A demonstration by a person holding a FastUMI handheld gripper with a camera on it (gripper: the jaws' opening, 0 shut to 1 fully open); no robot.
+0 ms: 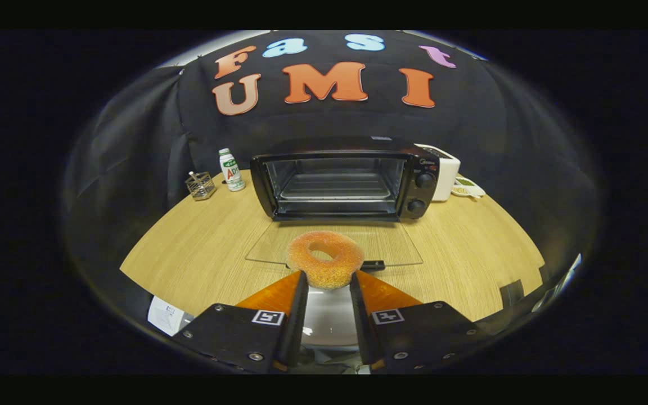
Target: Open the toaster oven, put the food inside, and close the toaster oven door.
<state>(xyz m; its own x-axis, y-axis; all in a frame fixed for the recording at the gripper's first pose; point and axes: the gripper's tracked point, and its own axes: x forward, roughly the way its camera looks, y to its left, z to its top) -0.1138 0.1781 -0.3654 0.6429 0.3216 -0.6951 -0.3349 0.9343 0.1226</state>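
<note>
- Hand-held gripper [328,277] clamped on a doughnut [325,257]: golden-orange, sugar-crusted ring, tilted, held over a white bowl [329,320].
- Glass door [391,244] down flat on the table [200,242], just beyond.
- Black oven [344,179] open, wire rack bare.
- Bottle [231,169] farther left.

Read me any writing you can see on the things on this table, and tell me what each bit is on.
Nothing here reads clearly.
Bottle: printed label, too blurred to read.
Toaster oven: small mark above the knobs, too small to read.
Paper slip: print too small to read.
Gripper, its fingers closed on the doughnut: square patterned markers, no words.
</note>
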